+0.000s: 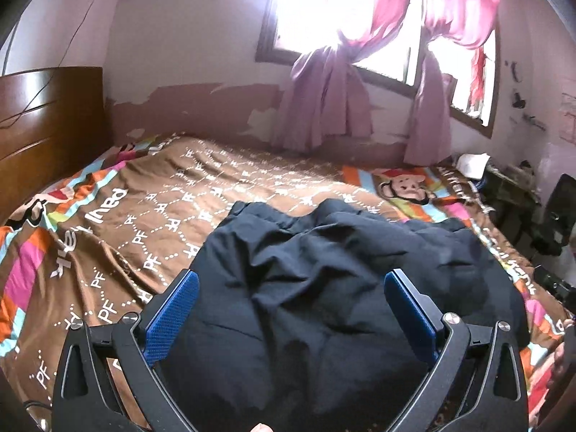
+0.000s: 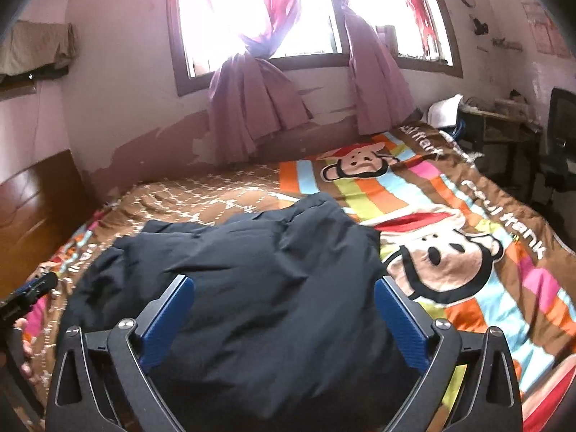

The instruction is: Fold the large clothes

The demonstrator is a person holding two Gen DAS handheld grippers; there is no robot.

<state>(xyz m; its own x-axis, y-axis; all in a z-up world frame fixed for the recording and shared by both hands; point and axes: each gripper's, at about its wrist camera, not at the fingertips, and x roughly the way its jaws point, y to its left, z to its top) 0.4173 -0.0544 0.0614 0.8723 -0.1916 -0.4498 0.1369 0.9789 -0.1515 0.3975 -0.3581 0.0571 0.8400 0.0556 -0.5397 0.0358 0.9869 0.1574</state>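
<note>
A dark navy padded garment [image 1: 324, 288] lies bunched on the bed's patterned cover [image 1: 151, 208]; it also shows in the right wrist view [image 2: 259, 280]. My left gripper [image 1: 291, 280] is open, its blue pads [image 1: 172, 313] spread wide above the garment's near part, holding nothing. My right gripper [image 2: 284, 291] is open too, blue pads [image 2: 399, 324] apart over the garment's near edge, empty. The left gripper's tip [image 2: 32, 291] shows at the left edge of the right wrist view, and the right gripper's tip [image 1: 554, 284] at the right edge of the left wrist view.
The bed cover [image 2: 468, 216] is brown with colourful stripes and monkey faces. A wooden headboard [image 1: 50, 118] stands at the left. Behind the bed is a window with tied pink curtains [image 1: 324, 108]. A cluttered dark table [image 2: 500, 122] and a chair [image 2: 561, 144] stand at the right.
</note>
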